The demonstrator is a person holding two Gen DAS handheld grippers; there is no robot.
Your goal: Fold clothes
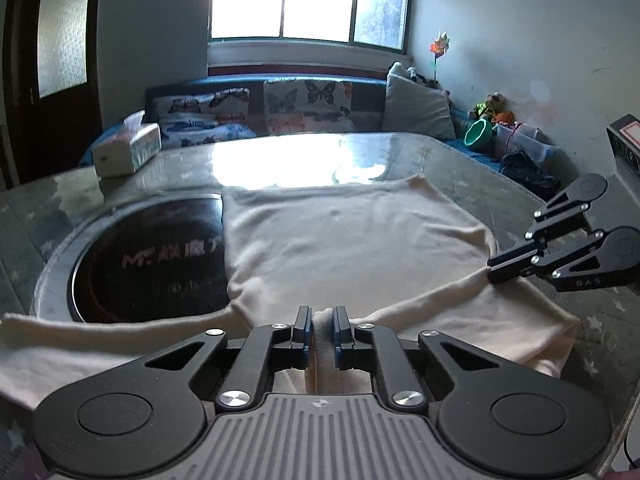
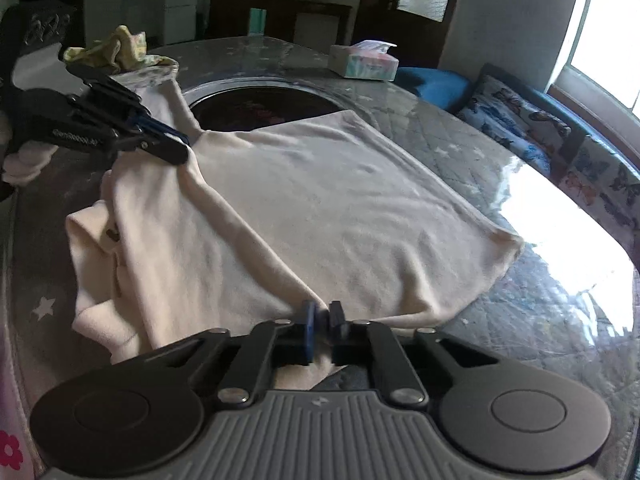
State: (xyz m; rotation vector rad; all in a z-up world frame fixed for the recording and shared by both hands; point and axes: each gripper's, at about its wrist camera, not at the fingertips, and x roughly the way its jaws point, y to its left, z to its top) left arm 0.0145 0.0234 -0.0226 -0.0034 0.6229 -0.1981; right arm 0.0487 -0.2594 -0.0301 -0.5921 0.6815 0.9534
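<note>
A cream garment (image 1: 352,240) lies spread over the glass-topped table (image 1: 500,184), with a raised fold line running between the two grippers. My left gripper (image 1: 322,320) is shut on a pinch of that cloth at its near edge. In the right wrist view the same garment (image 2: 320,192) fills the middle, and the left gripper (image 2: 182,152) bites the fold at the upper left. My right gripper (image 2: 322,316) is shut on the cloth's near edge; in the left wrist view the right gripper (image 1: 494,270) clamps the fold at the right side.
A round black hob (image 1: 152,260) is set in the table under the garment's left part. A tissue box (image 1: 126,148) stands at the far left corner. A yellow-patterned cloth pile (image 2: 120,50) lies beyond the left gripper. A bench with butterfly cushions (image 1: 304,106) runs along the window.
</note>
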